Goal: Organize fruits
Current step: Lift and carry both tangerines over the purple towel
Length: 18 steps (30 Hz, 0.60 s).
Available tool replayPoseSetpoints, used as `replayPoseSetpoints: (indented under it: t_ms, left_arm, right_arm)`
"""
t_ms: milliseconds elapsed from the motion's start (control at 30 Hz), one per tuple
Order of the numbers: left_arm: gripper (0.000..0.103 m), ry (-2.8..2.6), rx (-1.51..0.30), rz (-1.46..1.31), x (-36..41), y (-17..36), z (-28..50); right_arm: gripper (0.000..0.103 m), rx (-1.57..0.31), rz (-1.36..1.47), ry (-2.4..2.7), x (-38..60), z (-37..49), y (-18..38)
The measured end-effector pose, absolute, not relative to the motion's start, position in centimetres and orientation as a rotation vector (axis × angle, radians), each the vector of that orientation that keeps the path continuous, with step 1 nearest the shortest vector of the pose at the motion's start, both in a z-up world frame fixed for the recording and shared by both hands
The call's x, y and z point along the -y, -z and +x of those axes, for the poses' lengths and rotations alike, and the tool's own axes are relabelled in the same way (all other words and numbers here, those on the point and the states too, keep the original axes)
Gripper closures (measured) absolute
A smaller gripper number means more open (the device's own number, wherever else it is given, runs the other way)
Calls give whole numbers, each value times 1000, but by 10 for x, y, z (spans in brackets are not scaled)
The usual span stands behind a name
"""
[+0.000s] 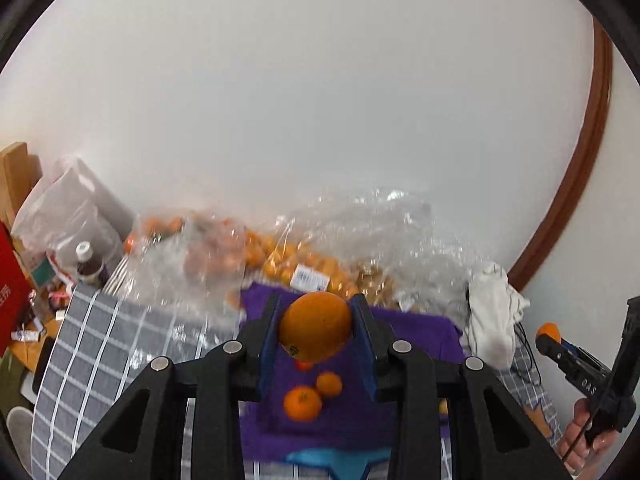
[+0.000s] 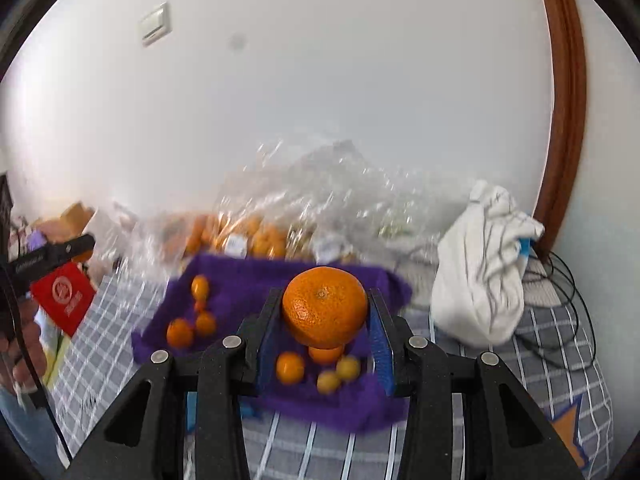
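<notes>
My left gripper (image 1: 316, 330) is shut on a large orange (image 1: 315, 326) and holds it above a purple towel (image 1: 416, 334). Two small oranges (image 1: 303, 403) lie on the towel below it. My right gripper (image 2: 324, 316) is shut on a large tangerine (image 2: 325, 307) above the same purple towel (image 2: 248, 276). On the towel, several small oranges (image 2: 180, 332) lie at the left. An orange (image 2: 290, 367) and two yellowish fruits (image 2: 338, 374) lie under the held tangerine. The right gripper also shows at the right edge of the left wrist view (image 1: 548, 334).
Clear plastic bags of small oranges (image 1: 296, 264) lie behind the towel against the white wall. A white bundled cloth (image 2: 480, 264) and black cables (image 2: 560, 320) lie to the right. A dark bottle (image 1: 89, 266), a red box (image 1: 10, 292) and clutter stand at the left on a checked cloth (image 1: 104, 352).
</notes>
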<state>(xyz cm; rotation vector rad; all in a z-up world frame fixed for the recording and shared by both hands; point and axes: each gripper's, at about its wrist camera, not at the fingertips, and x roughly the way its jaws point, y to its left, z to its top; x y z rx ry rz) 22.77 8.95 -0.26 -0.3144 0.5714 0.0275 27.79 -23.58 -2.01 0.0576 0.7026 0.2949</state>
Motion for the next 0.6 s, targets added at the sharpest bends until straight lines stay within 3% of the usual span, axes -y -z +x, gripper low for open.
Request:
replayPoseSetpoints:
  t_ms: [367, 600]
  left_arm:
    - [70, -15, -587, -395, -96, 5, 300]
    - [70, 65, -666, -434, -78, 40, 347]
  right_arm:
    - [62, -780, 160, -266, 241, 374, 48]
    - [62, -881, 156, -290, 232, 402, 101]
